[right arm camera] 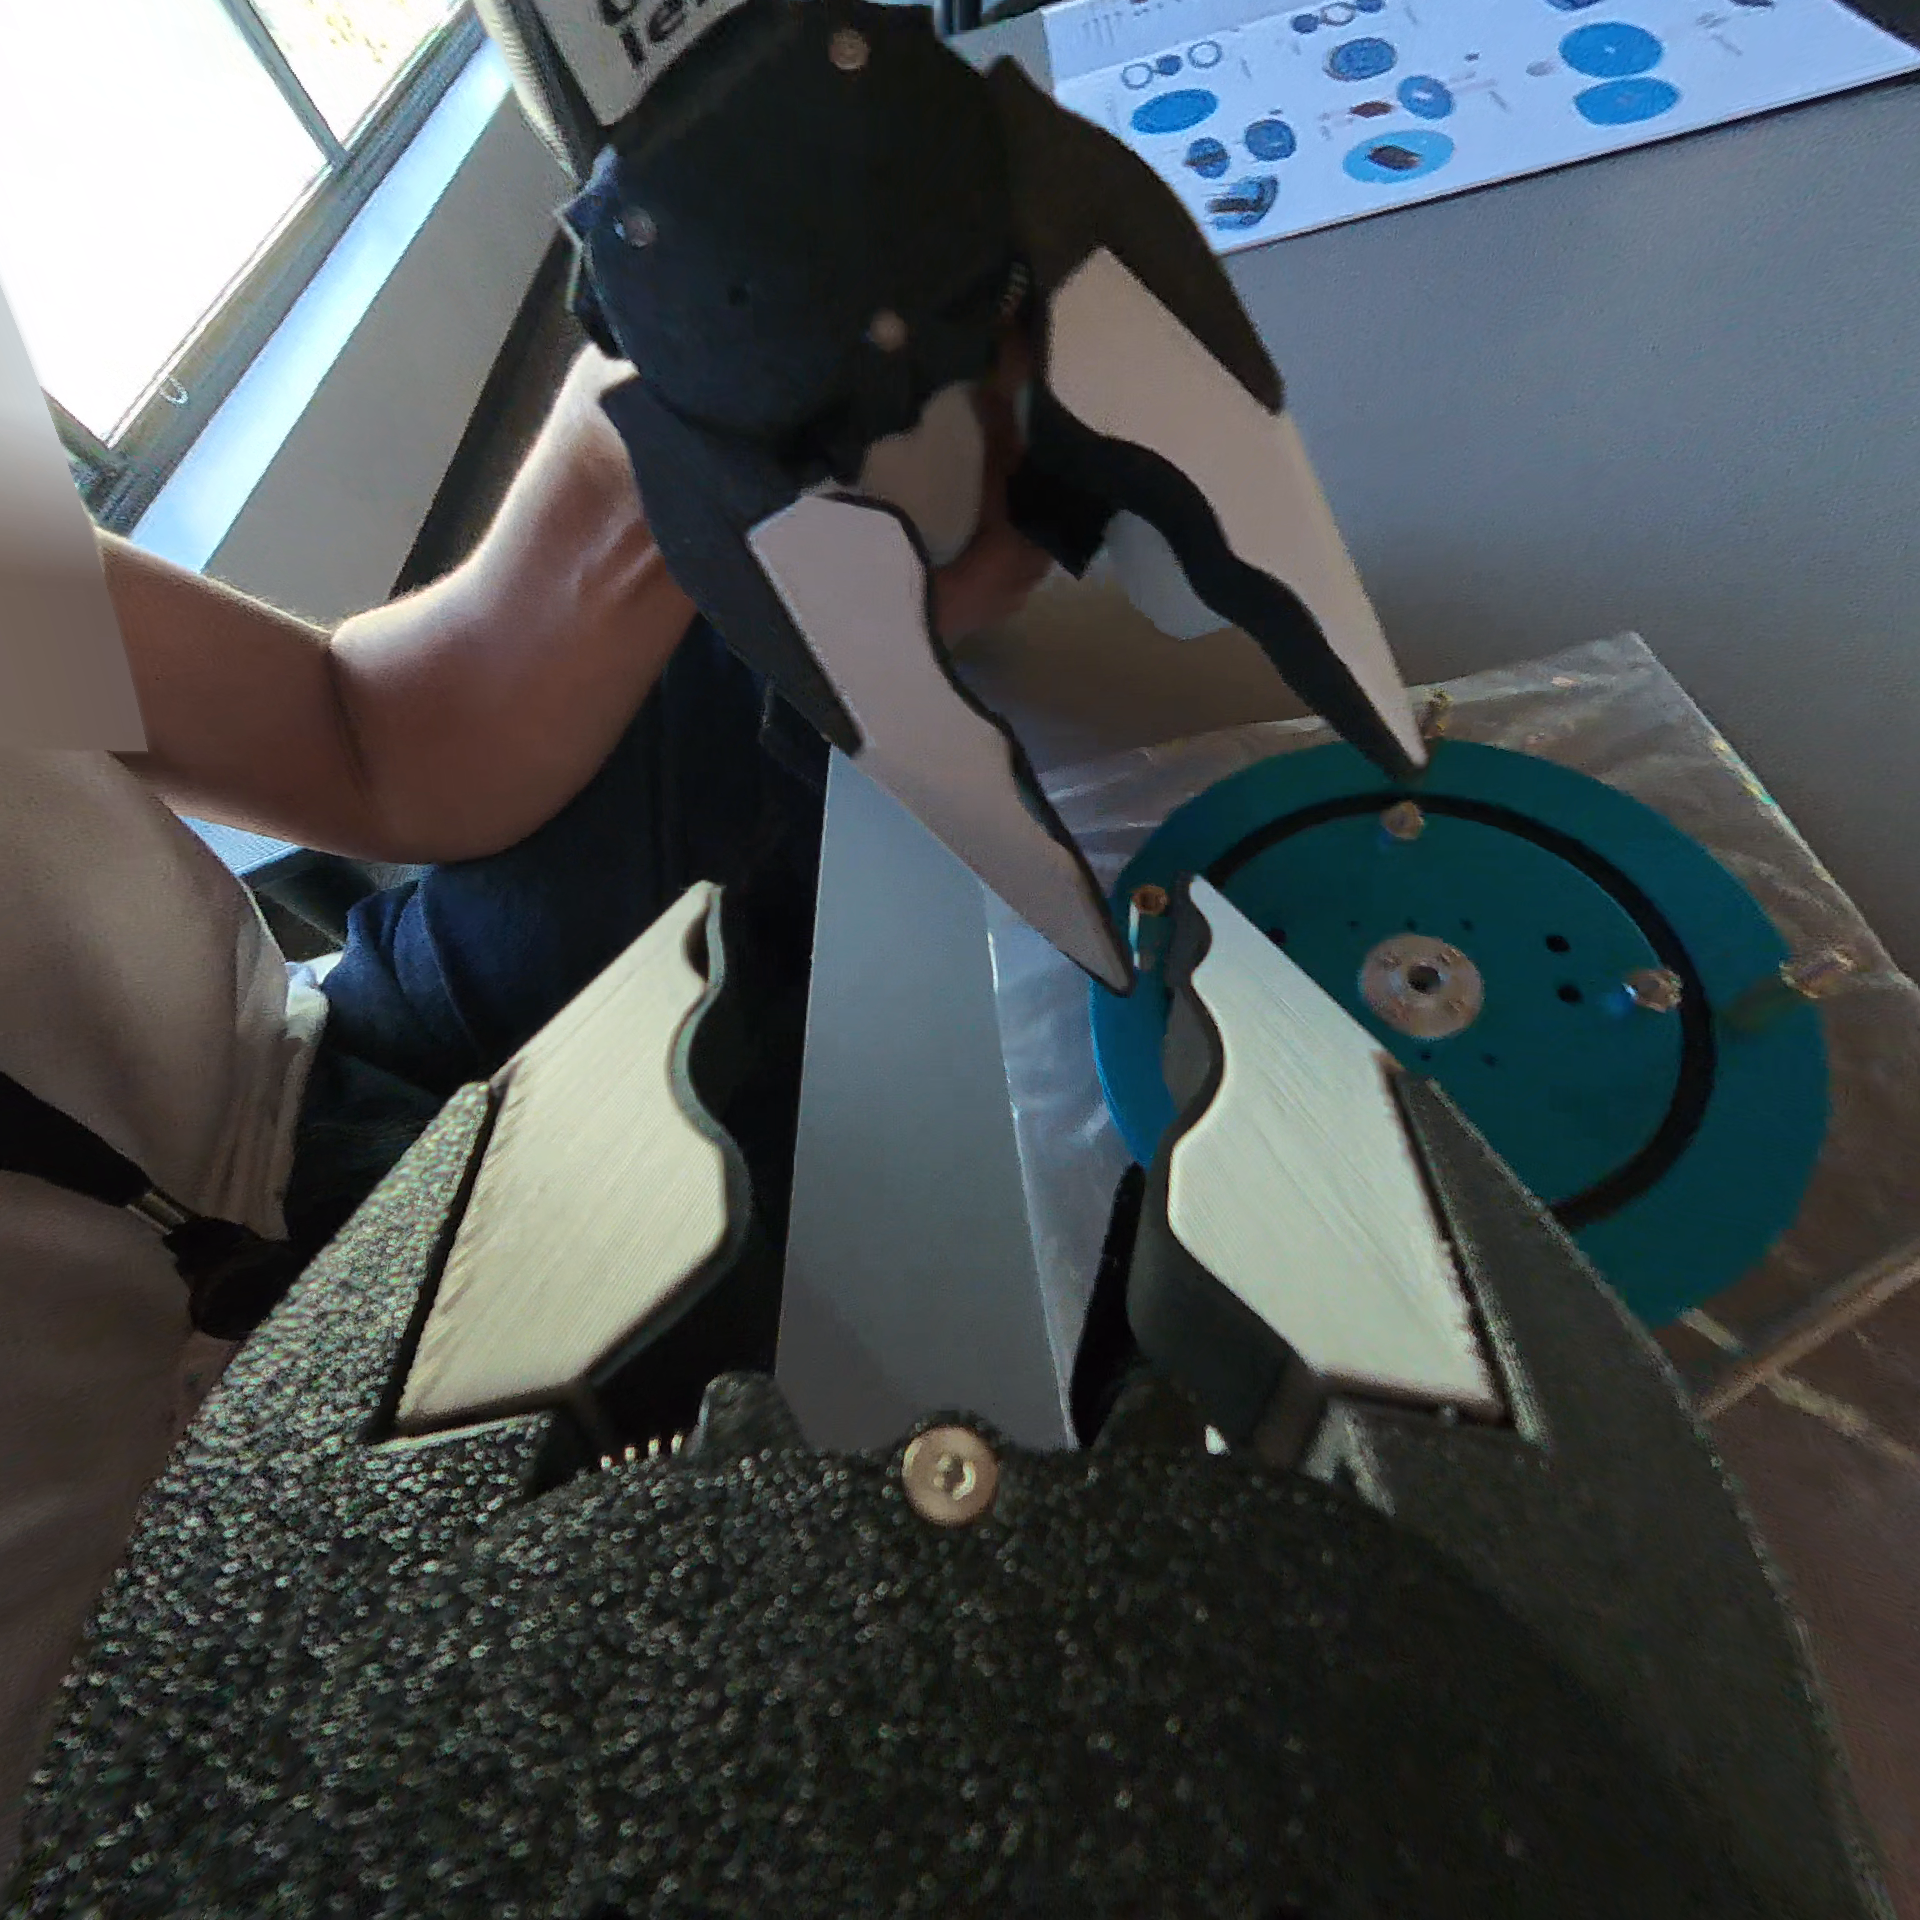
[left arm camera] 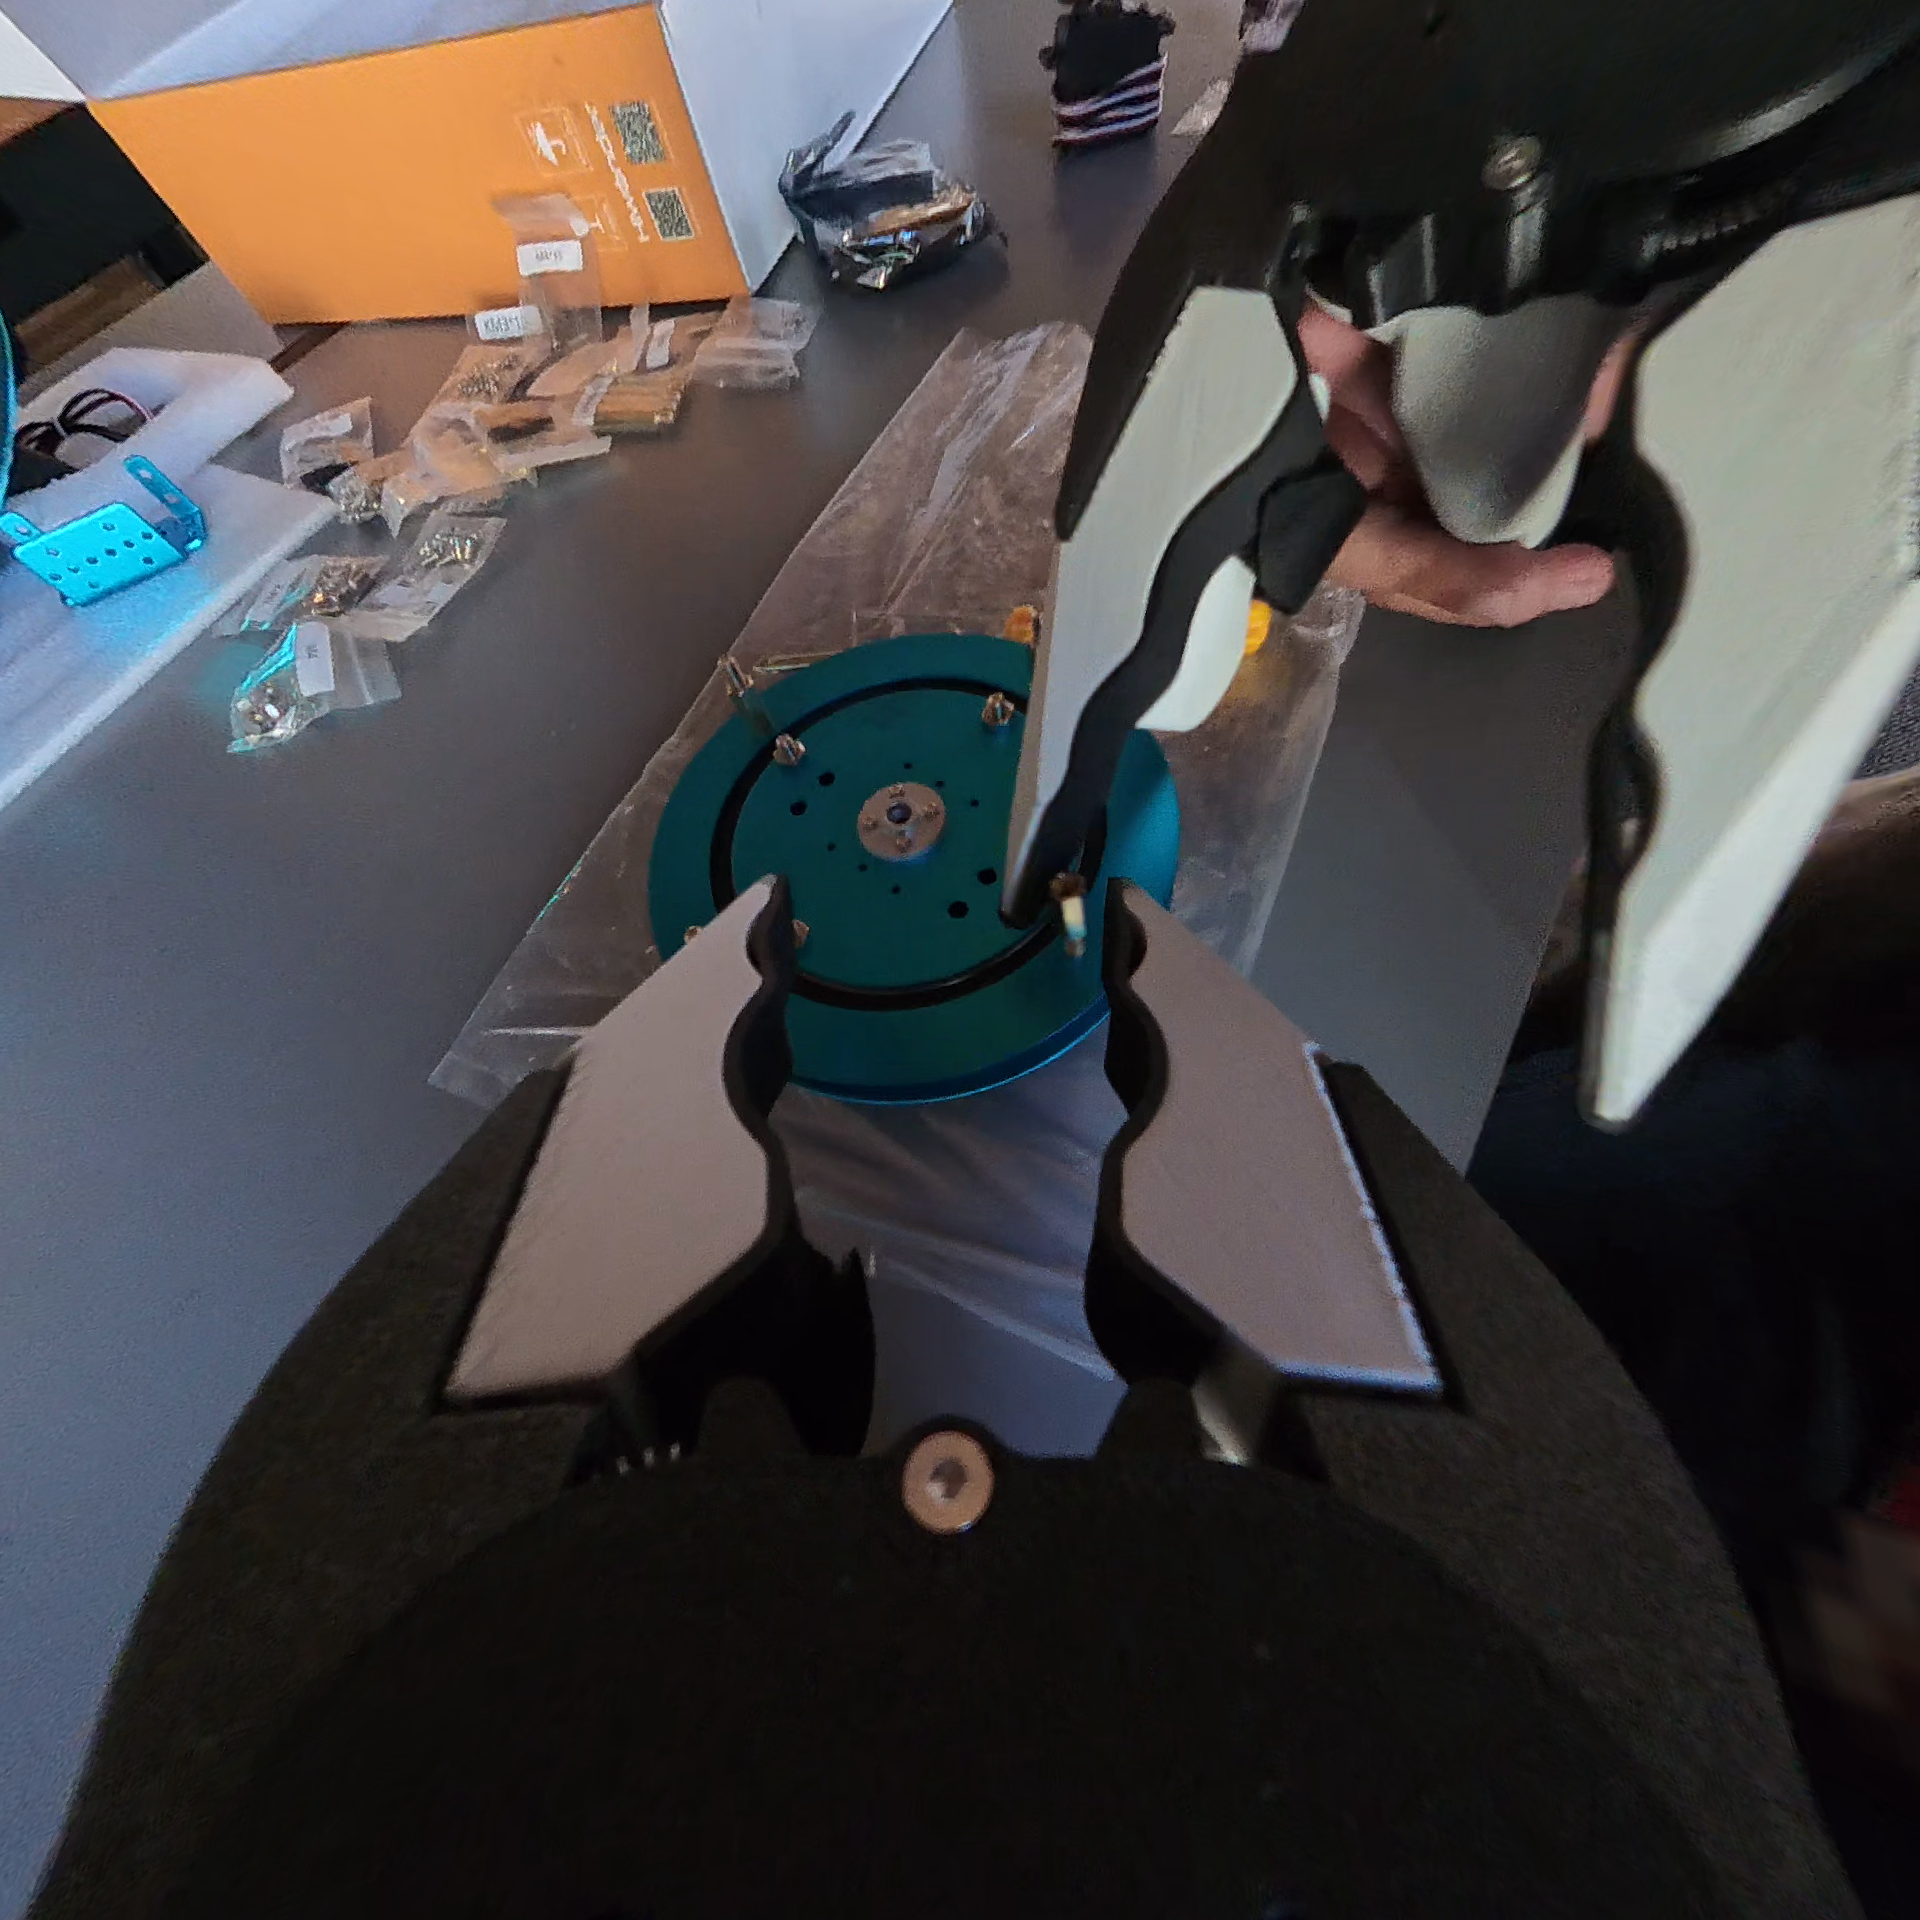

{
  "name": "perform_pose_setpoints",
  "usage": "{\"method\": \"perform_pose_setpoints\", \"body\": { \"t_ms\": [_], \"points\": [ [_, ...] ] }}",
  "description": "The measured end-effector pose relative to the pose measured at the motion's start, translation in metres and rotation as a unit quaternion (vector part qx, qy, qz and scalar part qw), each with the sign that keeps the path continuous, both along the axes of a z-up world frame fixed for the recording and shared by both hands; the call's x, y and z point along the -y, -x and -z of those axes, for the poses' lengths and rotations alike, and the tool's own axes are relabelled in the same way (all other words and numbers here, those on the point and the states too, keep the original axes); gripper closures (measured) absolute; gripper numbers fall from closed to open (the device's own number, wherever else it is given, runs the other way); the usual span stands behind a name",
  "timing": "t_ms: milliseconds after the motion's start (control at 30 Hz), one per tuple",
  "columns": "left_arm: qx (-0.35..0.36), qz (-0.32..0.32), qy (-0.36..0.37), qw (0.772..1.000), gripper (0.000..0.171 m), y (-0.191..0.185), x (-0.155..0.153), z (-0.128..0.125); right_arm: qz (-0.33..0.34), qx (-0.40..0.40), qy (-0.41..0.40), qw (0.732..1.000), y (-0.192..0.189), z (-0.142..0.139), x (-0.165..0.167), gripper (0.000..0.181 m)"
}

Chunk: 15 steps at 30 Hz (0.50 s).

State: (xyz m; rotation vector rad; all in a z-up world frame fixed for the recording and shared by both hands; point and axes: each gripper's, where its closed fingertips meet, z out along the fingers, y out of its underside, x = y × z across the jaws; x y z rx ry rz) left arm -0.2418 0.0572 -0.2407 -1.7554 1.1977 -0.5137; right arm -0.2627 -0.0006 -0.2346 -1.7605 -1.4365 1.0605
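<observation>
hiding disc [left arm camera: 914, 862] rim: hand-held gripper [left arm camera: 945, 904]

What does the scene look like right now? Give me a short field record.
left hand-held gripper: open, tips over near edge of teal disc
right hand-held gripper: open, one finger beside a brass standoff
teal disc: flat on clear plastic bag, black ring groove, metal hub at centre
brass standoff: upright on disc, near both grippers
table: dark grey
background: orange box, small hardware bags, instruction sheet
</observation>
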Motion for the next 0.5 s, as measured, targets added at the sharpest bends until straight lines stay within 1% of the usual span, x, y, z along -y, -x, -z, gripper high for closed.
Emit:
{"method": "perform_pose_setpoints", "body": {
  "t_ms": [100, 133, 200, 267, 367, 433, 500],
  "points": [
    [-0.008, -0.015, 0.003, 1.000, 0.107, 0.014, -0.004, 0.003, 0.000, 0.018, 0.000, 1.000, -0.004, 0.005, 0.003, 0.096],
    [-0.005, -0.027, 0.001, 1.000, 0.112, 0.022, -0.006, 0.002, 0.001, 0.018, 0.003, 1.000, -0.008, 0.005, 0.004, 0.099],
    [0.008, -0.036, 0.001, 0.999, 0.114, 0.032, -0.007, -0.002, 0.010, 0.014, 0.006, 1.000, -0.016, 0.003, 0.003, 0.102],
    [0.021, -0.019, 0.002, 1.000, 0.114, 0.026, -0.002, -0.008, 0.023, 0.013, -0.003, 1.000, -0.017, 0.003, -0.005, 0.102],
    [0.012, 0.017, -0.002, 1.000, 0.113, 0.002, 0.008, -0.007, 0.008, 0.005, 0.007, 1.000, -0.002, 0.002, -0.004, 0.096],
    [-0.004, 0.004, -0.009, 1.000, 0.114, 0.000, 0.002, -0.002, -0.003, 0.009, 0.007, 1.000, 0.003, 0.003, 0.001, 0.095],
    [-0.008, -0.011, 0.002, 1.000, 0.109, 0.012, -0.004, 0.003, 0.000, 0.011, 0.008, 1.000, -0.001, 0.003, 0.003, 0.094]
  ]
}}
